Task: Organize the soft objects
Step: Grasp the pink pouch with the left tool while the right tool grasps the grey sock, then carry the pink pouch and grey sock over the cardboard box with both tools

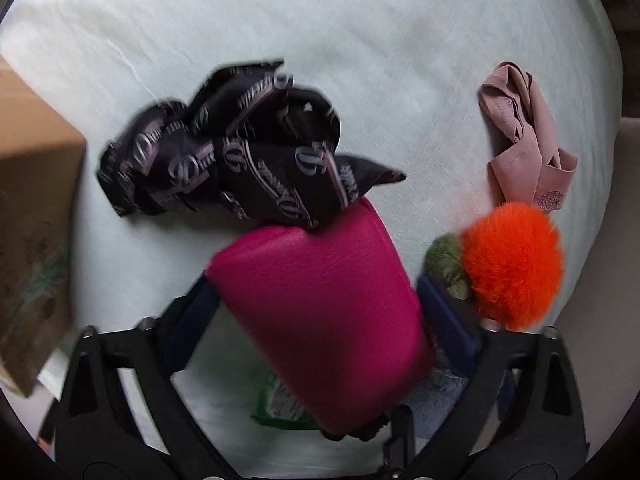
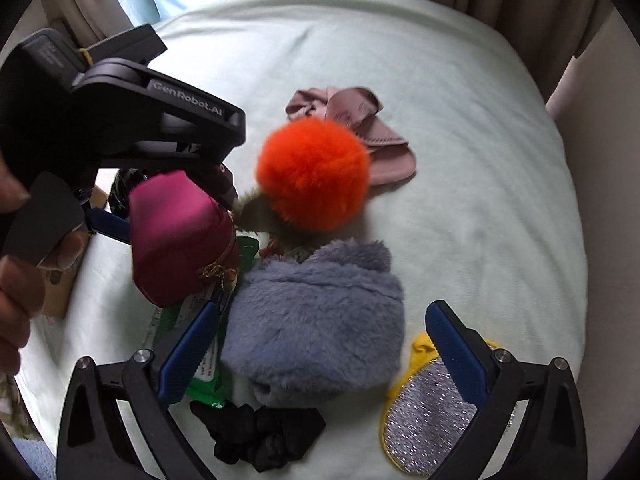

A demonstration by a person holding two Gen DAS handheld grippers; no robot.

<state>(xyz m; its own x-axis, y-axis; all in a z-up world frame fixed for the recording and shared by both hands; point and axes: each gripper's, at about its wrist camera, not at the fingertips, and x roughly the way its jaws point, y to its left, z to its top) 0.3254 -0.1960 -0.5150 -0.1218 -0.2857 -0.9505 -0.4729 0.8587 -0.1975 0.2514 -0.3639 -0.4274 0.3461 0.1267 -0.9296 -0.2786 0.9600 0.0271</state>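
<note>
My left gripper (image 1: 316, 280) is shut on a magenta zip pouch (image 1: 320, 312) and holds it above the pale bed sheet (image 1: 320, 20); it also shows in the right wrist view (image 2: 180, 236). A black printed scarf (image 1: 240, 148) lies just beyond it. An orange pompom (image 2: 312, 172) with a green tuft and a pink cloth (image 2: 360, 128) lie further out. My right gripper (image 2: 320, 328) is open, its fingers either side of a grey-blue fluffy pouch (image 2: 320, 320) below it.
A cardboard box (image 1: 36, 200) stands at the left. A green packet (image 2: 208, 340), a black scrunchie (image 2: 260, 432) and a yellow-edged silver sponge (image 2: 428, 420) lie near the right gripper. Curtains (image 2: 500, 0) hang beyond the bed.
</note>
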